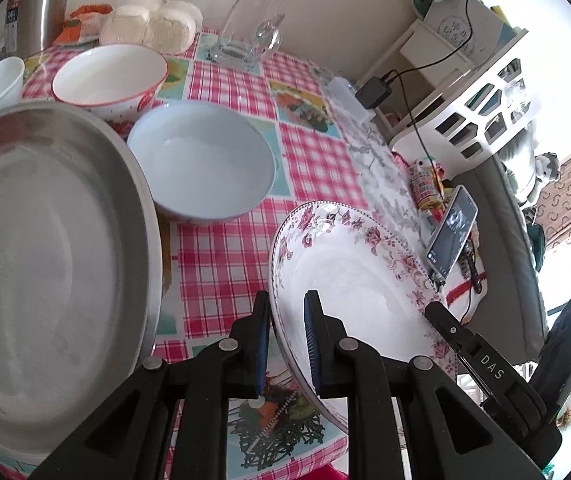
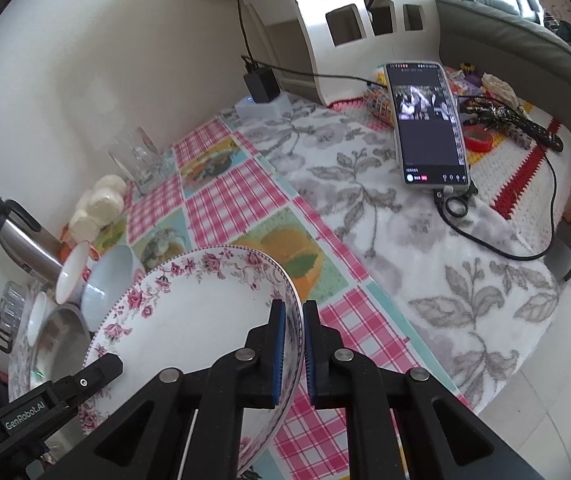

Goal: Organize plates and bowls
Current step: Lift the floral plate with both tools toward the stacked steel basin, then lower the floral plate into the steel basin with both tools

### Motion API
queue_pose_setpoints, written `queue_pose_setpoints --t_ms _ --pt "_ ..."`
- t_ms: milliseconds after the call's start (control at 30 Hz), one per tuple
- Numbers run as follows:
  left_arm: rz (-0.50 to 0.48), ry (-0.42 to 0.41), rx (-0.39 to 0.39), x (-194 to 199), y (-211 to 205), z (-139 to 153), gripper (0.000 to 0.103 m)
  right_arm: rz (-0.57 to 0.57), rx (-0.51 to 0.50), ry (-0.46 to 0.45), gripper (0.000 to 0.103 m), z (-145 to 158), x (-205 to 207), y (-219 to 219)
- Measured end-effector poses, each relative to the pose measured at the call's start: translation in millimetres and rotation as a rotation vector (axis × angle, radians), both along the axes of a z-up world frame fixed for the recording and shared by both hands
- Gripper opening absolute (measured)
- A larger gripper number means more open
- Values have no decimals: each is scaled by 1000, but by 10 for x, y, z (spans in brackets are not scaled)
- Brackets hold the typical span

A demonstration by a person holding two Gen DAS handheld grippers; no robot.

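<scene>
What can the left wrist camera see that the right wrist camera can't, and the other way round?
Only the left view shows the inside of the pale blue bowl and the red-rimmed bowl, with the metal pan looming large. Only the right view shows the phone screen face-on, the kettle's handle and the floor. Both show the floral plate, gripped on opposite rims by the left tool and right tool, plus the checked tablecloth.

Left gripper (image 1: 287, 336) clamps floral plate (image 1: 349, 264) rim.
</scene>
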State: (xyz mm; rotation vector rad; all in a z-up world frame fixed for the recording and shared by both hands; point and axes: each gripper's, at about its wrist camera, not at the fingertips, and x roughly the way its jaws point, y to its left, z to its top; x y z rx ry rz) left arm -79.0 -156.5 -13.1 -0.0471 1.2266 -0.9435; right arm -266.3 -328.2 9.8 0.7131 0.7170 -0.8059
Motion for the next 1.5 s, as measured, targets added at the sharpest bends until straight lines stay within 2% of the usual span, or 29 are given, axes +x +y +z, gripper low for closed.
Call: queue_pose_setpoints --t_ms 367,800,1500 --pt "36 -42 -41 174 244 211 17 40 -32 -31 9 125 193 191" --pt "109 -56 -61 525 679 325 17 119 -46 -31 9 159 657 565" --pt "228 -84 -30 993 1346 346 17 236 -18 -17 11 60 1355 1153"
